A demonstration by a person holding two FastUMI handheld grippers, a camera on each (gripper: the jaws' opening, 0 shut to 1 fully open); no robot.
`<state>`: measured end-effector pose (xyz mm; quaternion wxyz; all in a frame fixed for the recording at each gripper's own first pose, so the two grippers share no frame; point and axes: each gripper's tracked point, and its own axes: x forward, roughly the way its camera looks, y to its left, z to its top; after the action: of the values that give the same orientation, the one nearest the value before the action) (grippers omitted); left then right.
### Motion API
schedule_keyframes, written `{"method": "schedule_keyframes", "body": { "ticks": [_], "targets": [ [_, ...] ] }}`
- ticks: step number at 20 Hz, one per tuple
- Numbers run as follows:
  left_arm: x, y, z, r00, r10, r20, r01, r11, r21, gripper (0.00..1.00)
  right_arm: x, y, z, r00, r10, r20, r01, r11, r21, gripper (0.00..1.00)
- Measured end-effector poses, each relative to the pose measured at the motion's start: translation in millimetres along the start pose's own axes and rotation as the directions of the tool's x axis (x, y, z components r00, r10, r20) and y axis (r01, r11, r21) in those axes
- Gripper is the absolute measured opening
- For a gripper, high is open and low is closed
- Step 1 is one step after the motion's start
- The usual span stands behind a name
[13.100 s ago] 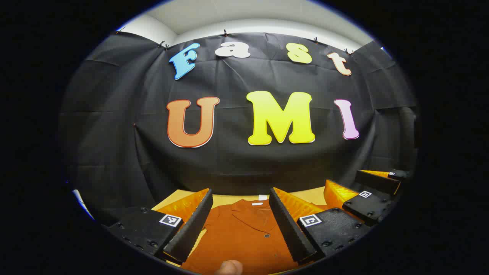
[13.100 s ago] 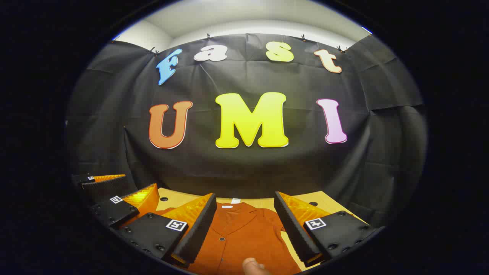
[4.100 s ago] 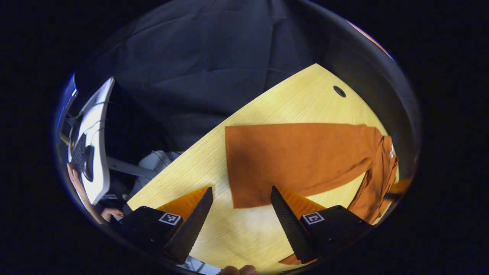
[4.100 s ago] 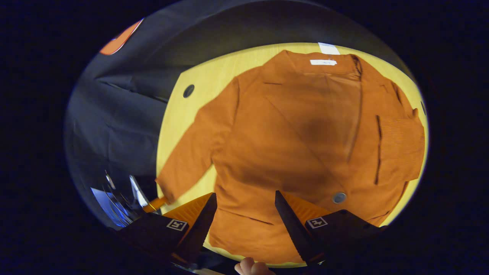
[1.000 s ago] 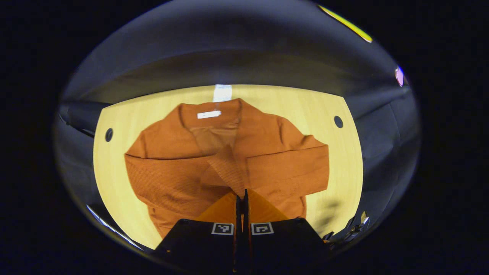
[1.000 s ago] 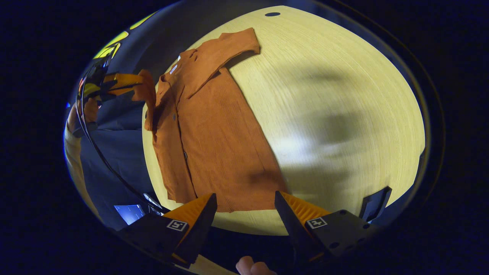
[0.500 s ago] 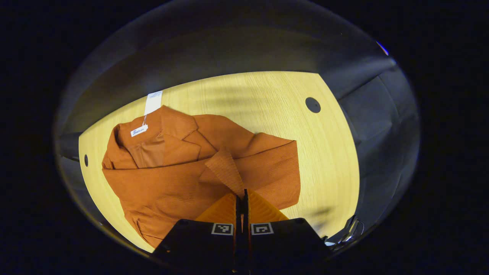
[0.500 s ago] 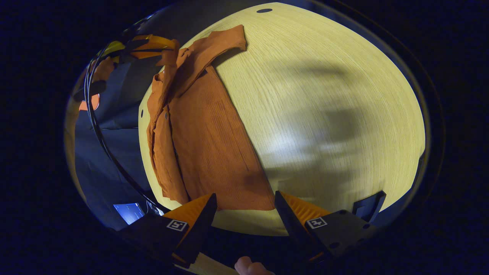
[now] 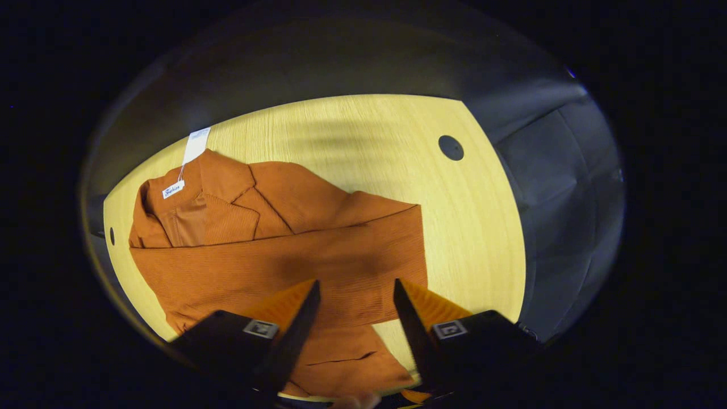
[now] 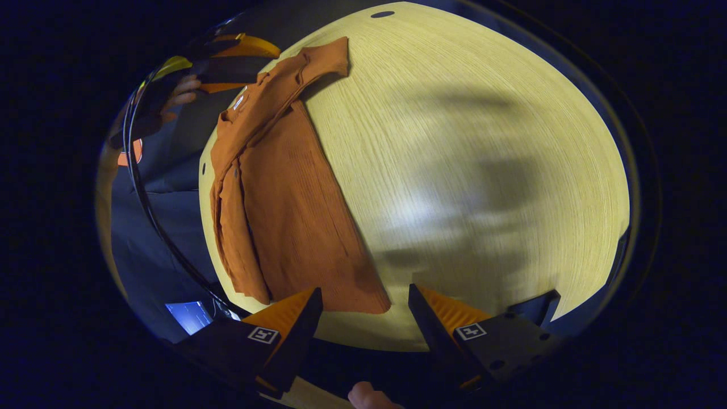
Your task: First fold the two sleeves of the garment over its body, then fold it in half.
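Note:
An orange jacket point(image 9: 272, 250) lies flat on the wooden table point(image 9: 369, 142), its collar with a white label point(image 9: 173, 189) at the far left. One sleeve point(image 9: 318, 258) lies folded straight across the body. Just above that sleeve hovers my left gripper point(image 9: 355, 301), open, with nothing between its fingers. In the right gripper view the jacket point(image 10: 284, 210) runs lengthwise from the hem up to the collar. My right gripper point(image 10: 363, 309) stands open just short of the hem's corner, over the table's near edge. The left gripper point(image 10: 250, 67), held by a hand point(image 10: 179, 94), shows near the collar.
A white hang tag point(image 9: 196, 145) sticks out behind the collar. The table has a round cable hole point(image 9: 450, 147) at the back right, with bare wood point(image 10: 454, 170) beside the jacket. A dark cable point(image 10: 147, 210) and a lit screen point(image 10: 190, 315) lie off the table's side.
My left gripper has opened and let go of the sleeve's cuff, which now lies flat across the body. The right gripper stays open and has barely shifted by the hem.

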<state>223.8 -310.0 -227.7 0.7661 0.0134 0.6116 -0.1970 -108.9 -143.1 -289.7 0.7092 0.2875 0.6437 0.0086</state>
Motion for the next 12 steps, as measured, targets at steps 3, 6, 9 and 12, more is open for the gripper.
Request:
{"method": "schedule_keyframes", "body": {
  "ticks": [3, 6, 9, 12],
  "targets": [
    [-24, 3, -12, 1.0, -0.025, 0.006, 0.025, 0.998, -0.063, 0.96, -2, 1, -1, 1.0, -0.016, 0.009, 0.017, 1.0, -0.014, 0.96],
    [-51, 19, -34, 0.996, -0.081, 0.048, 0.086, 0.991, -0.099, 0.96, -6, 5, 1, 0.998, -0.055, 0.034, 0.057, 0.997, -0.057, 0.96],
    [-77, 56, -79, 0.991, -0.105, 0.087, 0.115, 0.985, -0.126, 0.96, -8, 7, 6, 0.992, -0.098, 0.08, 0.11, 0.981, -0.157, 0.97],
    [-94, 102, -138, 0.985, -0.13, 0.11, 0.148, 0.973, -0.176, 0.96, -4, 17, 9, 0.993, -0.077, 0.088, 0.086, 0.99, -0.11, 0.96]
  ]
}}
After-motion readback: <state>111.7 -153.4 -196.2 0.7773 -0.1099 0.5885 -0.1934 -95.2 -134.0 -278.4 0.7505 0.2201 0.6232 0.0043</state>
